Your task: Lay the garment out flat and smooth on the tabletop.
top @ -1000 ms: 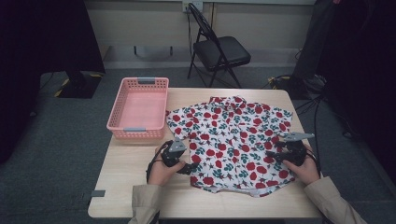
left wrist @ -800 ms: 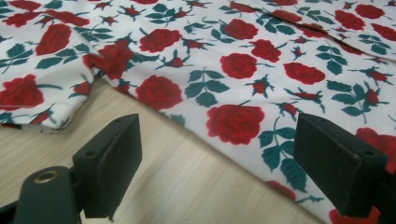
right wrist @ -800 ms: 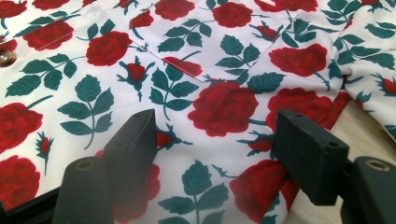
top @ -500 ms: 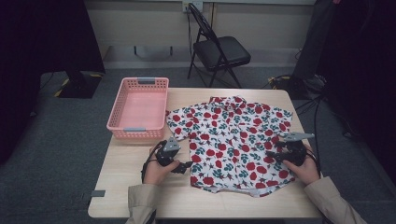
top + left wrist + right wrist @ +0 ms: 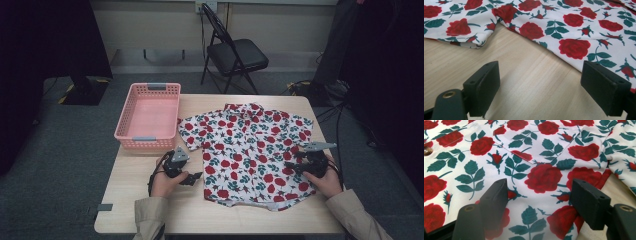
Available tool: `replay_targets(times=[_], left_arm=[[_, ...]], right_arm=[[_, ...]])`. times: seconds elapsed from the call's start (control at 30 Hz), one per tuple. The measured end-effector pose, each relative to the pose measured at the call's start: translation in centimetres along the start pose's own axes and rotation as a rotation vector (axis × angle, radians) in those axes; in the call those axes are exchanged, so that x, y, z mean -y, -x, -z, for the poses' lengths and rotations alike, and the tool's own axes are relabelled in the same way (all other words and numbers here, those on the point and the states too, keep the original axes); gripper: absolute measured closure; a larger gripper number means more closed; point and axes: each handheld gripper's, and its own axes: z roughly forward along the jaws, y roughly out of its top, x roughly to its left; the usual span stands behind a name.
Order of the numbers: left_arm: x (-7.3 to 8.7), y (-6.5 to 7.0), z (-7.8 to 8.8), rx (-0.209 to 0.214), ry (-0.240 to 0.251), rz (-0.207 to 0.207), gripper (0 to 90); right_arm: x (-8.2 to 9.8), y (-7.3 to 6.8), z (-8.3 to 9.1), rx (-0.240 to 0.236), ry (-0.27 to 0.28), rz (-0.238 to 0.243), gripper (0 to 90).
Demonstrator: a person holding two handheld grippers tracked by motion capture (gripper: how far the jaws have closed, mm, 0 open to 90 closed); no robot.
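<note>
Here the shirt (image 5: 247, 150), white with red roses and green leaves, lies spread flat and front-up across the middle and right half of the bench (image 5: 150, 210), its collar toward twelve o'clock and its hem toward six. Its two short sleeves reach out toward nine and three o'clock.

The left tool (image 5: 189, 176) sits low over bare wood at about eight o'clock from the shirt's middle, just beside the shirt's left edge, with its jaws spread wide and nothing between them. In the left gripper view that cloth edge (image 5: 564, 47) lies just ahead of the jaws, apart from them.

The right tool (image 5: 294, 165) is over the shirt's right side, at about four o'clock from its middle, jaws also wide apart. In the right gripper view they hang right above the printed cloth (image 5: 541, 177); whether they touch it I cannot tell.

A pink basket (image 5: 131, 137) stands at ten o'clock, close beside the left sleeve. A black folding chair (image 5: 237, 54) stands beyond the bench at twelve.
</note>
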Motion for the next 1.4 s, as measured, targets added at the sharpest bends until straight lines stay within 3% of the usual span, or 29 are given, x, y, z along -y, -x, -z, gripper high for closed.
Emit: replay_targets(times=[0.37, 1.0, 1.4], left_arm=[[0.4, -0.5, 0.5, -0.033, -0.018, -0.011, 15.7], [0.6, -0.8, 0.6, -0.050, -0.057, -0.022, 15.7], [0.7, -1.1, 0.7, -0.063, -0.063, 0.000, 14.4]], right_arm=[[0.0, 0.0, 0.0, 0.000, 0.000, 0.000, 30.0], [0.0, 0.0, 0.0, 0.000, 0.000, 0.000, 30.0], [0.0, 0.0, 0.0, -0.001, 0.000, -0.001, 29.9]])
